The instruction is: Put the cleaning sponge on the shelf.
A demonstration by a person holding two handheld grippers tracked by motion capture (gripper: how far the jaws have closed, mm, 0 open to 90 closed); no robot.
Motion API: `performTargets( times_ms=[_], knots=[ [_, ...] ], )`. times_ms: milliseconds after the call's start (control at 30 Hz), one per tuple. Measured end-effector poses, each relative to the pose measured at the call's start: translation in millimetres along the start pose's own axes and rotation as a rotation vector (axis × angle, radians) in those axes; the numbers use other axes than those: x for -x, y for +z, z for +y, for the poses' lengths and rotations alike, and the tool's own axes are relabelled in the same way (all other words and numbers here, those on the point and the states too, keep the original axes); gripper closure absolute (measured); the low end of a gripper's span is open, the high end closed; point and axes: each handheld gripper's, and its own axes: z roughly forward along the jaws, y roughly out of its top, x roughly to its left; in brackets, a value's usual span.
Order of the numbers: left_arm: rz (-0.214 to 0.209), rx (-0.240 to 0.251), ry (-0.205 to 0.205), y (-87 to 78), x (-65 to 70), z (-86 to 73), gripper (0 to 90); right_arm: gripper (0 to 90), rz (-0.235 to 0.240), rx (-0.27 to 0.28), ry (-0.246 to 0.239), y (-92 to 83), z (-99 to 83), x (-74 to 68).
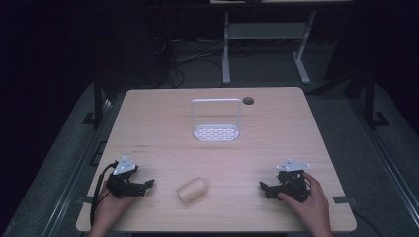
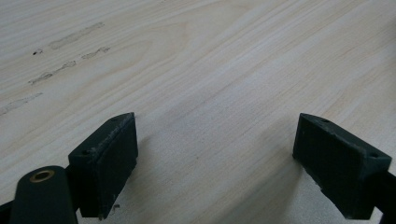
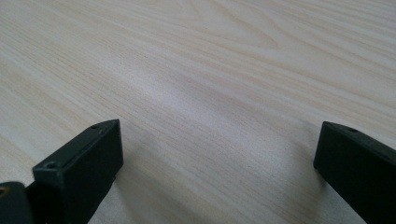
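Down low, the left gripper rests on the bench with its fingers spread wide and nothing but bare wood between them. The right gripper mirrors it on the other side, its fingers likewise spread, with only wood grain in the gap. Each is held by a hand coming in from the near edge, the left hand and the right hand, and each carries a grey three-cornered plate on top.

Between the two grippers, nearer the left one but apart from both, lies a small roll: a short, pale tan cylinder on its side, one round end turned toward the near edge. Nothing stands between it and either gripper.

Farther back, near the middle of the bench, stands a white rack: a flat base pierced with rows of slots and a thin upright frame with rounded corners rising from it. Beyond it, at the far edge, is a round dark cable hole.

The bench top is light wood with long streaky grain; in the left gripper view a few faint scuff marks show on it. I can read no writing anywhere. The fingers are matt black blocks with slanted ends and small screw holes.
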Motion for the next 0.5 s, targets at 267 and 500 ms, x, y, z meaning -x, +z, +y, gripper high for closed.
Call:
performTargets(
  times_ms=[267,500],
  knots=[
    [0.001,0.001,-0.002,-0.1,0.3,-0.1,13.5,0.9,0.000,0.000,0.000,0.2,0.2,0.1],
    [-0.004,-0.001,-0.005,-2.8,1.0,-1.2,13.8,0.9,0.000,0.000,-0.002,0.1,0.1,0.2]
  ],
)
